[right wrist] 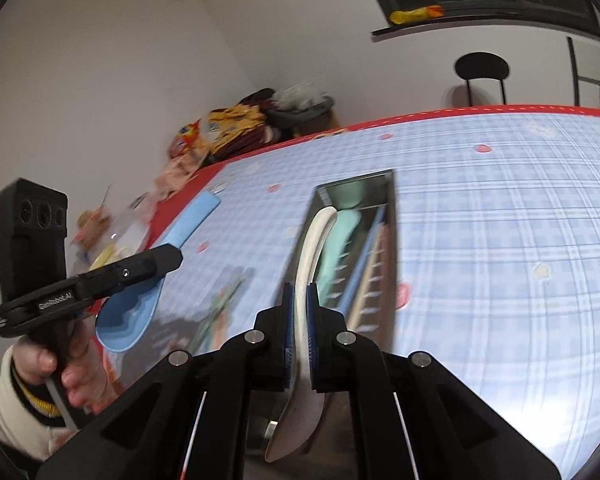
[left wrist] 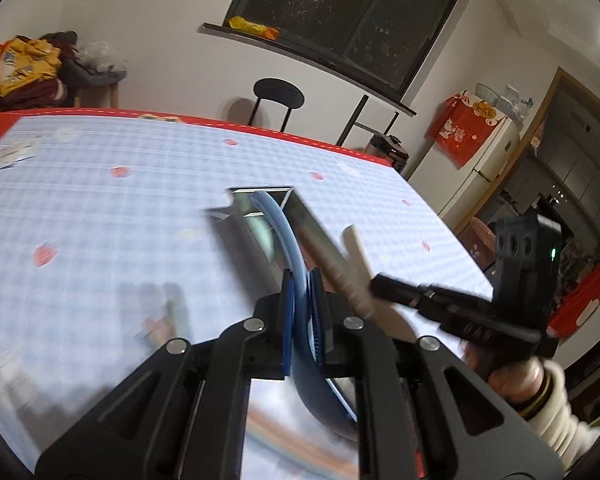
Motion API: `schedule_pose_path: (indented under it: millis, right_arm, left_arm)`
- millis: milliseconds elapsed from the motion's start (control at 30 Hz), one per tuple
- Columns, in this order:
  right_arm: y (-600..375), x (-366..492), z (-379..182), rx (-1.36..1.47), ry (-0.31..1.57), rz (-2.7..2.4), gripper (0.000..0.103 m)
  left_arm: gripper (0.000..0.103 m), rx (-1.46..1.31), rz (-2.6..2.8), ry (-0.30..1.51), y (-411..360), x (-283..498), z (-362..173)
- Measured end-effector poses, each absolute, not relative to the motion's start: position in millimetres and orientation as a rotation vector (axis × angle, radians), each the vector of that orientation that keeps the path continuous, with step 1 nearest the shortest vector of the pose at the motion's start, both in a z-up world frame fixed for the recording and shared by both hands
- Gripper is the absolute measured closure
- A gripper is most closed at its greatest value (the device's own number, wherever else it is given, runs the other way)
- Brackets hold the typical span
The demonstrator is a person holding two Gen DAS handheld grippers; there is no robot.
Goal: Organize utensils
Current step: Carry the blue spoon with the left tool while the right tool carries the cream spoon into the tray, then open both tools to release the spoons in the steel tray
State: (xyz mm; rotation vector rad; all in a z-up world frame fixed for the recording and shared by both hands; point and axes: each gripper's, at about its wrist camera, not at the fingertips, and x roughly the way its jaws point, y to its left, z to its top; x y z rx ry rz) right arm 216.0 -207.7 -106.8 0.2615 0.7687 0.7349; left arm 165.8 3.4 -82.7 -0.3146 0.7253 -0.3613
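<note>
My left gripper (left wrist: 301,304) is shut on a blue spoon (left wrist: 288,236) and holds it above a shiny metal utensil tray (left wrist: 296,200) on the checked tablecloth. In the right wrist view the blue spoon (right wrist: 140,304) hangs from the left gripper (right wrist: 168,258) at the left. My right gripper (right wrist: 300,320) is shut on a white spoon (right wrist: 311,248) over the near end of the tray (right wrist: 391,216). The white spoon (left wrist: 357,256) also shows in the left wrist view. A mint green spoon (right wrist: 339,240) lies in the tray.
The table (left wrist: 100,208) has a blue checked cloth with a red border. A black chair (left wrist: 278,98) stands behind it. Snack bags (right wrist: 228,124) pile at the far left corner. A fridge (left wrist: 487,160) stands to the right.
</note>
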Motion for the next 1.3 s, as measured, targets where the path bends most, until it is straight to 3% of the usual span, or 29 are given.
schedule_pose_path:
  millis: [467, 1067, 1233, 1300]
  right_arm:
    - [-207.2, 225.4, -131.4, 0.288, 0.797, 0.769, 0.096]
    - [-203.7, 225.7, -139.8, 0.241, 0.828, 0.723, 0.096]
    - [-204.5, 223.9, -135.4, 0.246, 0.806, 0.739, 0.093]
    - [-205.8, 222.2, -131.9, 0.249, 0.787, 0.740, 0.084]
  left_arm:
    - [0.091, -0.220, -0.278, 0.833, -55.0, 267.4, -108.4]
    - [0.090, -0.138, -0.219, 0.902, -68.9, 293.6, -131.0]
    - [0.075, -0.138, -0.232, 0.842, -62.4, 287.1, -111.4]
    - [0.070, -0.130, -0.230, 0.820, -58.6, 281.4, -102.7]
